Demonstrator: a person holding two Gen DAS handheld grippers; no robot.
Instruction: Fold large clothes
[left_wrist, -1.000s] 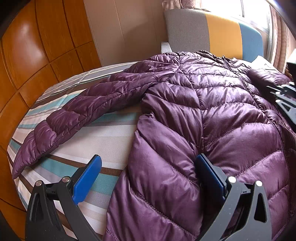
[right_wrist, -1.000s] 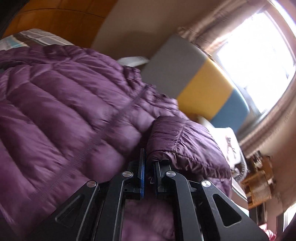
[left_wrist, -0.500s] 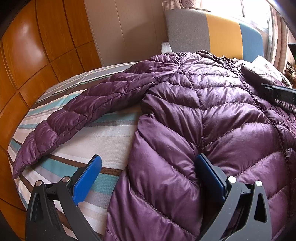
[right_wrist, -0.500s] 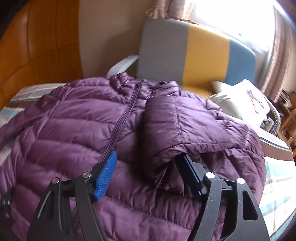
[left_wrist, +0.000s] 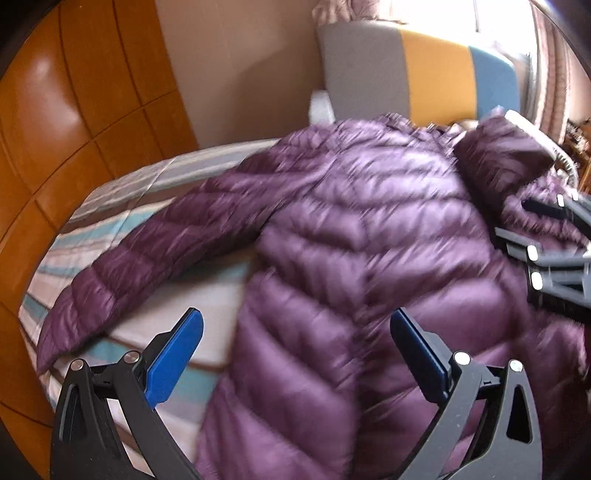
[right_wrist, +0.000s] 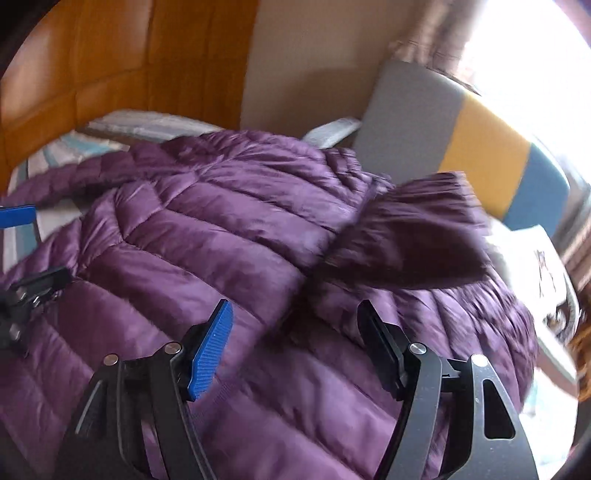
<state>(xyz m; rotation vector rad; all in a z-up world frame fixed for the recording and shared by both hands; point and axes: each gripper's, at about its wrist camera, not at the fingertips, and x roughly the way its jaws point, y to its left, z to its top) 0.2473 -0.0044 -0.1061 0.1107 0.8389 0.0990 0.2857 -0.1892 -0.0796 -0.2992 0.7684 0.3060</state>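
Purple jacket (left_wrist: 369, 229): flat, collar upper right, length running to lower frame; beneath left gripper (left_wrist: 295, 354) and right gripper (right_wrist: 295, 347), both wide open, empty.

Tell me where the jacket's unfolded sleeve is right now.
In the left wrist view the unfolded sleeve stretches out from the purple down jacket to the left across the striped bedspread, its cuff near the bed's left edge beside the wooden wall panels.

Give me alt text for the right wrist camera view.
The open right gripper hovers over a purple puffer jacket spread on a striped bed, one sleeve folded across its front. A colour-block chair stands behind.
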